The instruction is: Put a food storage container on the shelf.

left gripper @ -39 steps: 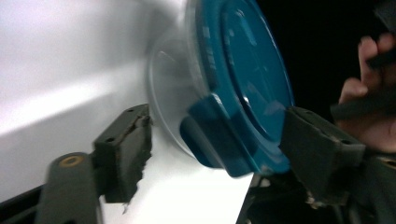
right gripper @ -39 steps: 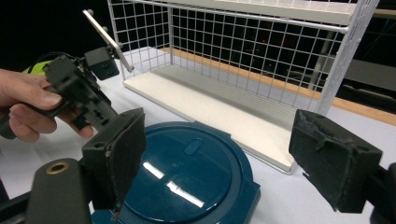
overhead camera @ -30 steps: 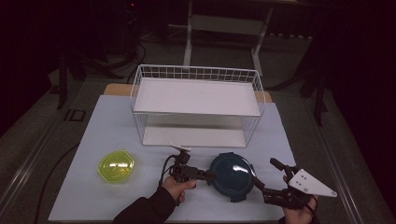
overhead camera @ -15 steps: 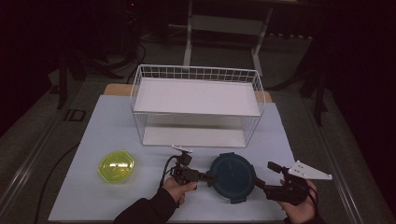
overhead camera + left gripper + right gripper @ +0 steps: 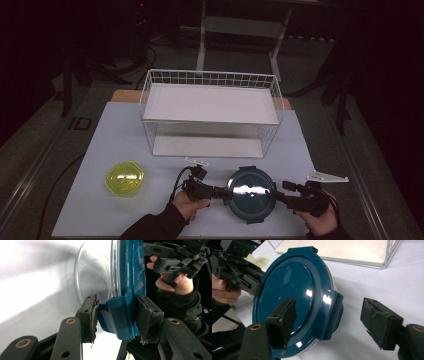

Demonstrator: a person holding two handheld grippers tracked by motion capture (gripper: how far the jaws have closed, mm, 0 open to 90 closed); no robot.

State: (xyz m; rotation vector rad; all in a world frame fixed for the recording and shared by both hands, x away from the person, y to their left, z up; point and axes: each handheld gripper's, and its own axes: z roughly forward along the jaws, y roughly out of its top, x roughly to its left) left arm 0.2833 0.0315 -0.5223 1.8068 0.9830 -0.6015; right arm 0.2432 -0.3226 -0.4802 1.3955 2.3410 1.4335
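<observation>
So far, the round dark-teal plastic-lidded container [image 5: 249,194] on the white counter [image 5: 125,130] is grasped at one latch tab by the left claw [image 5: 116,315]; the right claw [image 5: 332,322], released, straddles the opposite tab, not yet gripped.

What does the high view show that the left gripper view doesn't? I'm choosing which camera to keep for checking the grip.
High view alone: the white wire rack, the yellow-green lidded container at the table's left, and both grippers flanking the round container's teal lid. Left gripper view alone: the left gripper with its pads on either side of a lid latch tab, apparently clamping it, plus the clear bowl wall under the lid. Both share the teal lid, the right gripper and the white tabletop.
</observation>
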